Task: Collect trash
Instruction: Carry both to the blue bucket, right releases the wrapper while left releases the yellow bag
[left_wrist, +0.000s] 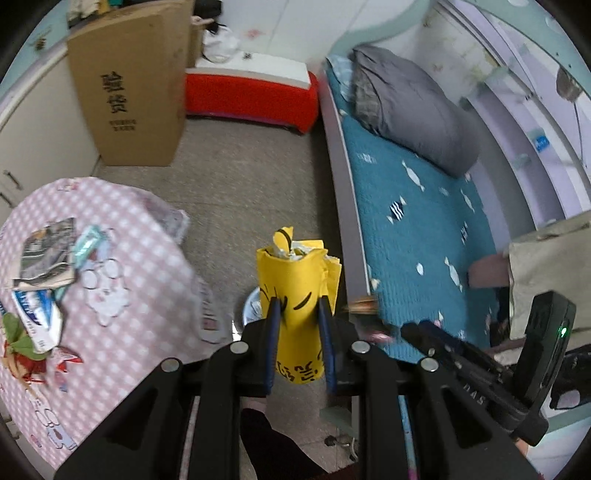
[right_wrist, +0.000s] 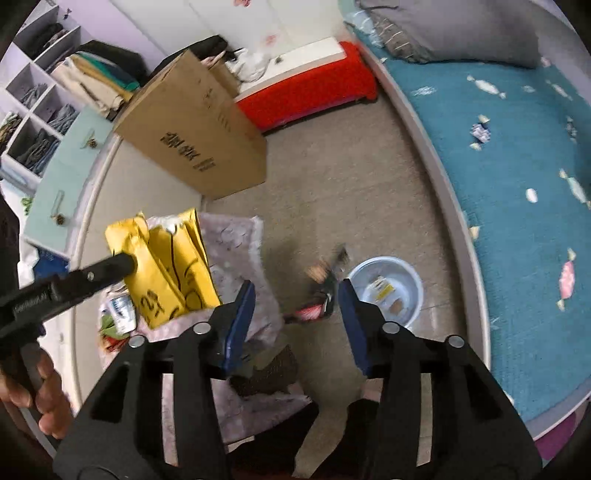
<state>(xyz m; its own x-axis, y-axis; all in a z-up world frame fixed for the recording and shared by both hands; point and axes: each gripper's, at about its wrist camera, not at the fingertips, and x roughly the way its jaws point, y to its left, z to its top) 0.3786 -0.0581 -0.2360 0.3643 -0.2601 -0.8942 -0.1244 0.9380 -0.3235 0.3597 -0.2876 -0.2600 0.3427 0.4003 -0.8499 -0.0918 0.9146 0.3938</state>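
Observation:
My left gripper (left_wrist: 297, 314) is shut on a yellow paper bag (left_wrist: 295, 295) with black writing, held upright above the floor; it also shows in the right wrist view (right_wrist: 166, 269). My right gripper (right_wrist: 295, 291) is open and empty. Between and beyond its fingers blurred wrappers (right_wrist: 321, 291) hang in the air above the floor, next to a pale blue basin (right_wrist: 388, 288) that holds a few scraps. More trash (left_wrist: 40, 280), papers and wrappers, lies on the pink checked table (left_wrist: 129, 258) at the left.
A tall cardboard box (left_wrist: 129, 92) stands on the floor at the back left, a red bench (left_wrist: 251, 96) behind it. A bed with a teal cover (left_wrist: 413, 229) runs along the right, with a grey pillow (left_wrist: 406, 103) on it.

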